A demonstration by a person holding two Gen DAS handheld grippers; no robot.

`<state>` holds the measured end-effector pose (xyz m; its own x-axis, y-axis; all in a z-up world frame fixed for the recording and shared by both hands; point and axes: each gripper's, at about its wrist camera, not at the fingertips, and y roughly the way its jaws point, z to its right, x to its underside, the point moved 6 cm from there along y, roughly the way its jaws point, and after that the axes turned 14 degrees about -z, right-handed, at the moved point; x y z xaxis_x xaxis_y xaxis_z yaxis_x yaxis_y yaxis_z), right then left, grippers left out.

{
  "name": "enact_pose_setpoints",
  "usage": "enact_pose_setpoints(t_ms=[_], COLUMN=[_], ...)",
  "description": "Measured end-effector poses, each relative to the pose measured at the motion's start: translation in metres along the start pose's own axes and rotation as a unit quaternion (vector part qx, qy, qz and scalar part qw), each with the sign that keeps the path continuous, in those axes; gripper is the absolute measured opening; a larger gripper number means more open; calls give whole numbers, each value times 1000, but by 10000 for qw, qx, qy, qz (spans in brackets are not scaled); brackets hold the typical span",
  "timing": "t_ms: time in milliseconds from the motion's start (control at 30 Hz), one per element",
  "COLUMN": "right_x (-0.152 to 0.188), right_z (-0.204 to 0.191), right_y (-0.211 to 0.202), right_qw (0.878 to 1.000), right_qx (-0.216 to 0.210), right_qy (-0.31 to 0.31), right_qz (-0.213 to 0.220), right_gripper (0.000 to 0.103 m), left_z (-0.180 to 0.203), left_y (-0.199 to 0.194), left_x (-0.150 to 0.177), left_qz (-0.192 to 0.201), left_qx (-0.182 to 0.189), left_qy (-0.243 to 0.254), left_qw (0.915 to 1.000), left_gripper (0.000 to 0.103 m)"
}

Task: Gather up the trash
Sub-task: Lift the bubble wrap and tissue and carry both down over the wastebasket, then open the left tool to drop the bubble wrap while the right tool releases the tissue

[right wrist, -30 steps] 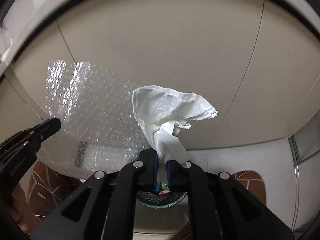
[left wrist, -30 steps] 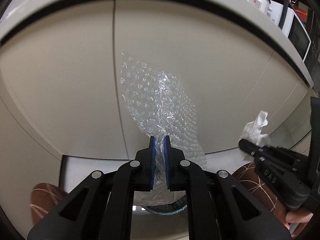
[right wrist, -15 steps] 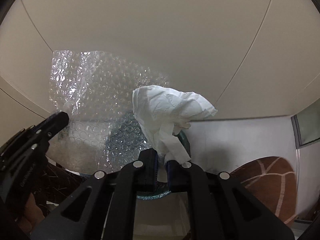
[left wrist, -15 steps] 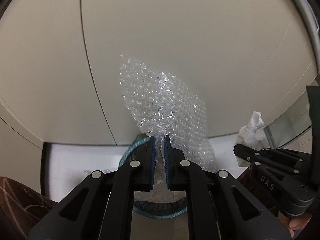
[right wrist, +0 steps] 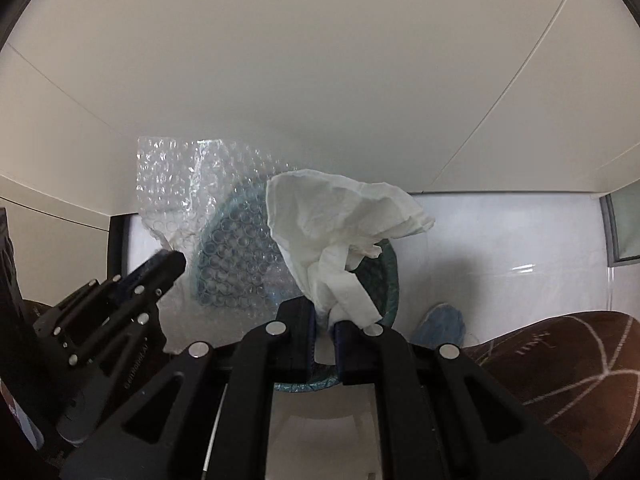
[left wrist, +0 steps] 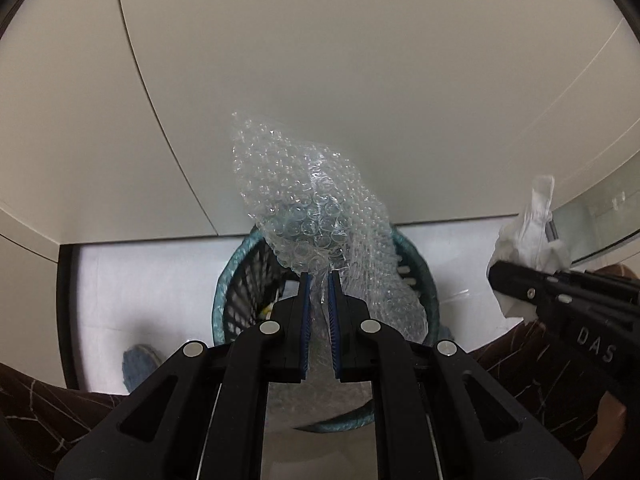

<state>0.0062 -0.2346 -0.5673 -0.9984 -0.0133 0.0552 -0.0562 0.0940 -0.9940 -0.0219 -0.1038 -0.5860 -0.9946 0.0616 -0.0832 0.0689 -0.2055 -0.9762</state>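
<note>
My left gripper (left wrist: 319, 280) is shut on a clear sheet of bubble wrap (left wrist: 304, 208), which sticks up past the fingertips and hangs over a round teal mesh waste basket (left wrist: 224, 292) on the floor below. My right gripper (right wrist: 326, 312) is shut on a crumpled white tissue (right wrist: 340, 224), held above the same basket (right wrist: 394, 276). In the right wrist view the left gripper (right wrist: 170, 258) and its bubble wrap (right wrist: 200, 200) show at the left. In the left wrist view the right gripper (left wrist: 496, 272) with the tissue (left wrist: 528, 236) shows at the right edge.
Beige cabinet doors (left wrist: 360, 80) stand right behind the basket. The floor (right wrist: 500, 240) is white tile, with a brown patterned rug (right wrist: 560, 360) toward me. A small blue thing (right wrist: 442, 322) lies on the floor beside the basket. Some litter lies inside the basket (left wrist: 266, 312).
Both grippers have come down in front of the cabinet doors and tipped downward. The countertop and appliances have left the view, and the basket now sits directly under both fingertips.
</note>
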Motion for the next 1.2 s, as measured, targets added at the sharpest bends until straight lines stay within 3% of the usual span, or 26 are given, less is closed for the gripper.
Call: enact_pose_setpoints(t_ms=[267,400,500,700,833,967,1200], right_x=[-4,-4,-6,-4,-4,-1,-1], right_z=[2,14,16,4,1,-7,-3], right_y=[7,5,7,24,31,35,26], right_qw=[9997,9994,9986,9957,9943,9942,9956], right_qx=[-164,-250,-342,-579,-647,-687,-737], right_qy=[-127,-96,-151,-292,-330,-287,-138], right_qz=[-105,-221,-369,-665,-780,-771,-563], right_gripper=[6,7,8,9,12,35,56], left_z=[2,0,-8,-28,-37,-40,-53], left_y=[5,3,3,-11,-8,-9,-15], left_x=[1,4,5,6,8,8,11], left_qz=[-149,-195,-304,-281,-371,-402,-334], left_qx=[-112,-221,-302,-535,-666,-715,-742], left_qy=[20,-12,-155,-367,-438,-466,-551], left_qw=[9998,9996,9990,9975,9961,9955,9952], left_gripper=[19,53,61,88,92,94,96])
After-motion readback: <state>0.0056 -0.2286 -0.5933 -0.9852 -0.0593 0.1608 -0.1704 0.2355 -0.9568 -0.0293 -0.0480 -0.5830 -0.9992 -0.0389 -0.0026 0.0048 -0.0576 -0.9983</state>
